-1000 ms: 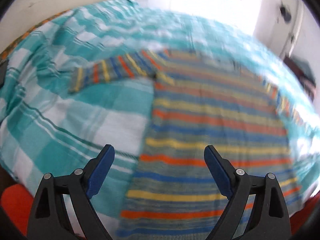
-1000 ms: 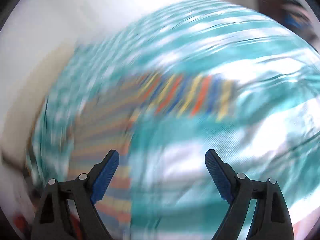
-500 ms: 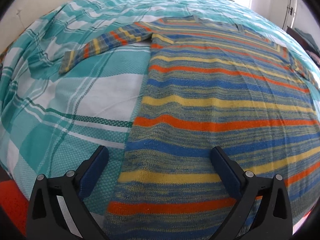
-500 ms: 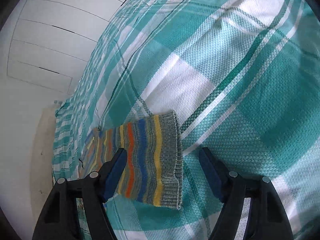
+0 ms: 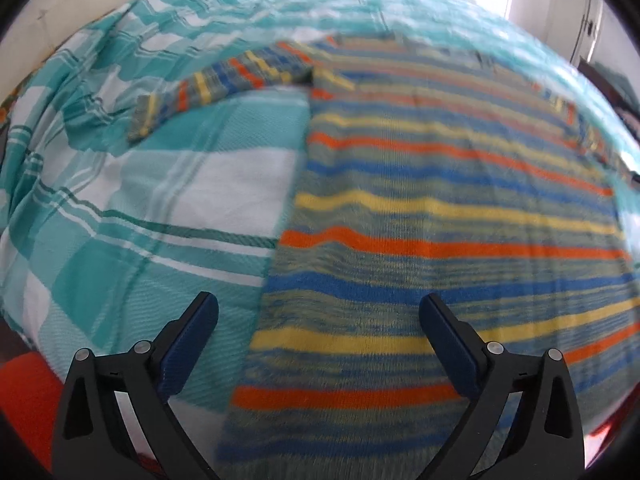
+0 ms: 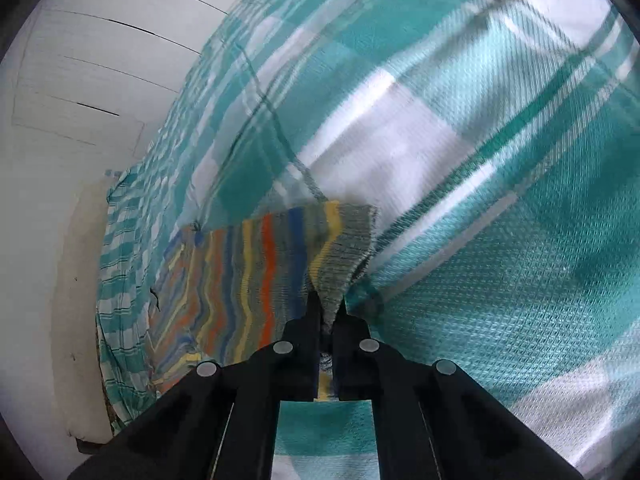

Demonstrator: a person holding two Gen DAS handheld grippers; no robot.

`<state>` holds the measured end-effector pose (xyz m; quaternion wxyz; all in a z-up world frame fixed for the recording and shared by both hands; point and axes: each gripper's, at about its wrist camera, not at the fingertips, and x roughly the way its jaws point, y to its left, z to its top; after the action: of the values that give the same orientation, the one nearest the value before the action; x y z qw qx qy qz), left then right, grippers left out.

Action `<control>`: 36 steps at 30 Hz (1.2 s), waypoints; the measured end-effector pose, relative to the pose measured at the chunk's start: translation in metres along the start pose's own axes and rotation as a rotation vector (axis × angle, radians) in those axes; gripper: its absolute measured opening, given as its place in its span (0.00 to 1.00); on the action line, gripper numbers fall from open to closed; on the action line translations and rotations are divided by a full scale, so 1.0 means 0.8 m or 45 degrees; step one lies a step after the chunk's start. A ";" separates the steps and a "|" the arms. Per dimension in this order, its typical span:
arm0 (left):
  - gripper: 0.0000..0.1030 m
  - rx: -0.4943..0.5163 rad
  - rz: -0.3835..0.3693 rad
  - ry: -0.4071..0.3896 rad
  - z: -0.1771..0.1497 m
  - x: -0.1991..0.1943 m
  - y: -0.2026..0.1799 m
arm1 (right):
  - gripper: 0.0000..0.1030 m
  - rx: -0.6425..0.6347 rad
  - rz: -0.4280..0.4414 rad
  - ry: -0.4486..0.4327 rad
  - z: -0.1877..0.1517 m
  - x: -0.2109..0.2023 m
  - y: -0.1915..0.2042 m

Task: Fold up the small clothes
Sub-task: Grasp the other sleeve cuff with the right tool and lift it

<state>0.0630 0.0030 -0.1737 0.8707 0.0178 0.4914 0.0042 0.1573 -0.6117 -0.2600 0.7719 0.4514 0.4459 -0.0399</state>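
Right hand-held gripper [image 6: 327, 308] clamped on the sleeve cuff [image 6: 348, 248]; left hand-held gripper [image 5: 318, 320] spread wide, holding nothing.

The striped sweater [image 5: 440, 216] lies flat on the bed [image 5: 180, 184], its side edge between the left jaws. The pinch looks shallow: a quick pull could slip the cuff free or drag the body out of line.

You see a knitted sweater [image 5: 440, 216], woolly and a bit fuzzy, with soft ribbed knit at its cuff [image 6: 352, 236]. Under it lies a woven bedspread [image 5: 160, 200] of thin cloth with a bumpy, grainy weave. Your left gripper [image 5: 319, 332] and right gripper [image 6: 326, 312] are black matt plastic with shiny round metal pins. The wall [image 6: 60, 200] looks smooth and painted.
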 end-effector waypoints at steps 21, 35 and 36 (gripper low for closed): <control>0.98 -0.120 -0.021 -0.012 -0.001 0.007 0.047 | 0.75 -0.751 0.229 0.228 -0.097 0.149 0.446; 0.98 -0.069 0.016 0.004 -0.005 0.018 0.036 | 0.44 -0.296 0.056 0.313 -0.077 0.200 0.277; 0.98 -0.071 0.017 0.005 -0.005 0.019 0.036 | 0.44 -0.333 0.059 0.302 -0.074 0.198 0.290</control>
<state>0.0678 0.0319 -0.1875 0.8699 -0.0031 0.4926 0.0237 0.3208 -0.3775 -0.2330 0.7668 0.3587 0.5247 0.0898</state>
